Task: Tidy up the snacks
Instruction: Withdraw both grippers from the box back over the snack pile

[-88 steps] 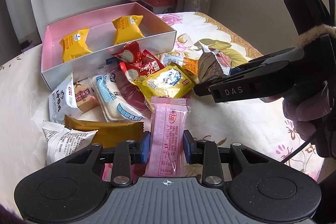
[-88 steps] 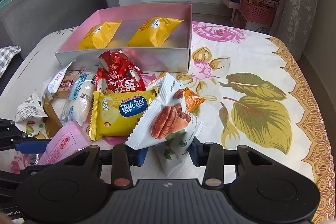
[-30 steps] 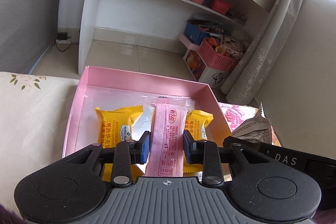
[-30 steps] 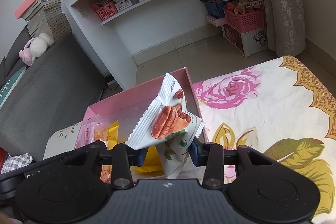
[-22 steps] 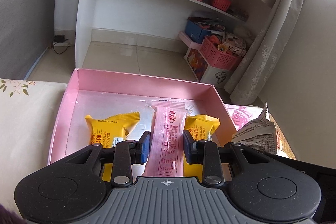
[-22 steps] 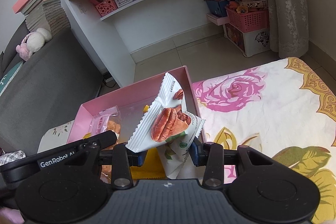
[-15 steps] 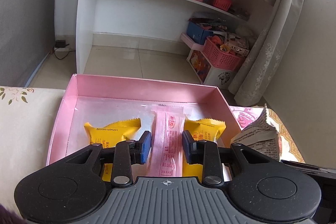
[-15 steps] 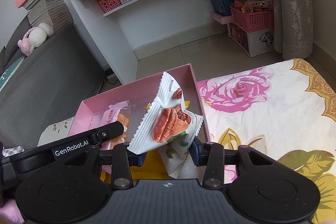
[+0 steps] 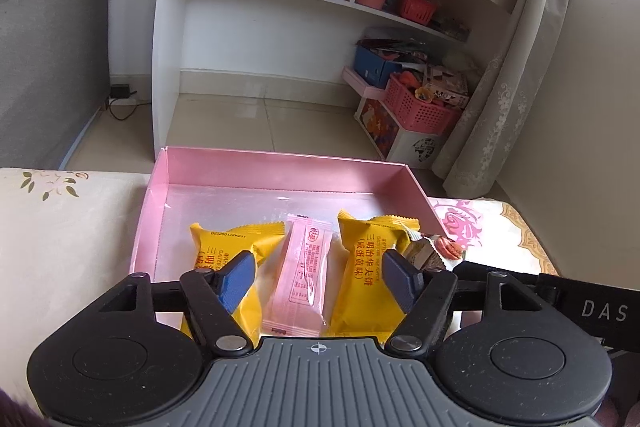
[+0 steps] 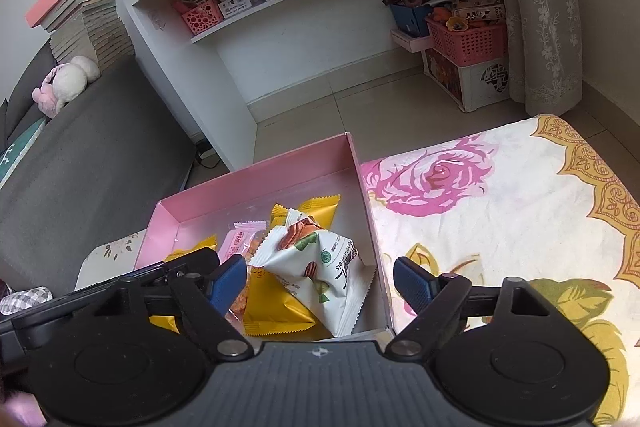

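A pink box (image 9: pixel 280 167) sits on the table; it also shows in the right wrist view (image 10: pixel 256 187). Inside lie two yellow packets (image 9: pixel 232 247) (image 9: pixel 368 267) with a pink snack packet (image 9: pixel 302 275) between them. My left gripper (image 9: pixel 318 279) is open just above the pink packet. My right gripper (image 10: pixel 320 281) is open above the box's right end, over a white pecan packet (image 10: pixel 320 267) that rests on a yellow packet (image 10: pixel 280 303). The pink packet (image 10: pixel 236 239) shows beside it there.
A floral tablecloth (image 10: pixel 500 207) covers the table to the right of the box. A white shelf unit (image 9: pixel 280 7) and pink baskets (image 9: pixel 420 107) stand on the floor beyond. A grey sofa (image 10: pixel 80 155) is at the left.
Both grippers opened and let go. The pink packet now lies between the yellow packets in the box. The pecan packet dropped into the box's right end.
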### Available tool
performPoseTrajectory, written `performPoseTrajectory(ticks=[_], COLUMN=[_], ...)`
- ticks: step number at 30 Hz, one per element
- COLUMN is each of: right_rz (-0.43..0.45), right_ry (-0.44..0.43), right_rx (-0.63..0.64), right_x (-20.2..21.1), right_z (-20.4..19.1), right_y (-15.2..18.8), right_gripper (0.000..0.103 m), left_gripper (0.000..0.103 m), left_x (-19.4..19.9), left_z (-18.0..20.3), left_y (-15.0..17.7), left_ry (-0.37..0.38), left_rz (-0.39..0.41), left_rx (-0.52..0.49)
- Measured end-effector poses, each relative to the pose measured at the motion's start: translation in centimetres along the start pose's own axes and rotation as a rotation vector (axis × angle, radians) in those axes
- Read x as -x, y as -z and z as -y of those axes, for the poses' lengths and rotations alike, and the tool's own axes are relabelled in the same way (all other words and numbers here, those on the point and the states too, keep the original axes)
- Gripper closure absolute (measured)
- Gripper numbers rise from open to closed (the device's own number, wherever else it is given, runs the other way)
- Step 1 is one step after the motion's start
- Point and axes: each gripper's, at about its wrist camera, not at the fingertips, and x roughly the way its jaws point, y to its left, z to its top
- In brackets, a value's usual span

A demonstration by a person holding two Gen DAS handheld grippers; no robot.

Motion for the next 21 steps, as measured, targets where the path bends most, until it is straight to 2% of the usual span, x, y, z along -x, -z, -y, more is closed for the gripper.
performPoseTrajectory(ticks=[2, 6, 12, 21], right_rz=[0.003, 0.001, 0.003, 0.002], right_ry=[0.001, 0.006, 0.021, 0.024], right_rx=[-0.008, -0.009, 0.025, 0.063], right_x=[0.7, 2.1, 4.3, 7.6], right_z=[0.1, 0.1, -0.5, -1.5], right_y=[0.0, 0.3, 1.3, 3.0], right_gripper=[0.018, 0.015, 0.011, 0.009], left_gripper=[0.028, 0.017, 0.009, 0.007], left_x=[0.8, 2.9, 5.9, 10.3], left_z=[-0.1, -0.3, -0.3, -0.1], left_y=[0.2, 0.6, 1.3, 3.6], left_ry=[-0.004, -0.02, -0.035, -0.069], left_rz=[-0.007, -0.012, -0.03, -0.044], left_rx=[-0.002, 0.001, 0.001, -0.045])
